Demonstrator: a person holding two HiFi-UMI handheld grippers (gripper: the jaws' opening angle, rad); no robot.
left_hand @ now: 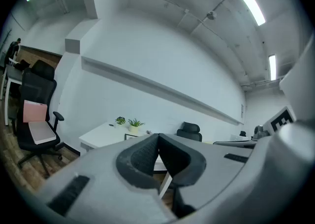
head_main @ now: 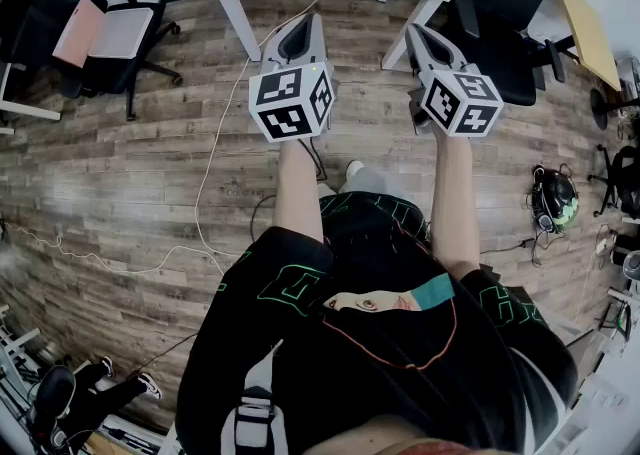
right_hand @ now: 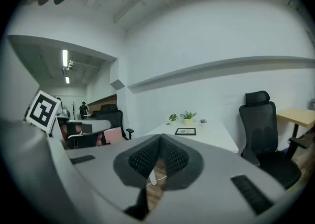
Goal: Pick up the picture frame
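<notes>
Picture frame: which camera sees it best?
The right gripper view: the picture frame shows whole on the white table. The left gripper view shows just a corner of it. The head view misses it.

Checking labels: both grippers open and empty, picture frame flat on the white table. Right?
One error: they are not open. The left gripper and right gripper both have their jaws shut, as each gripper view shows. Both are empty, and the picture frame lies flat on the white table.
</notes>
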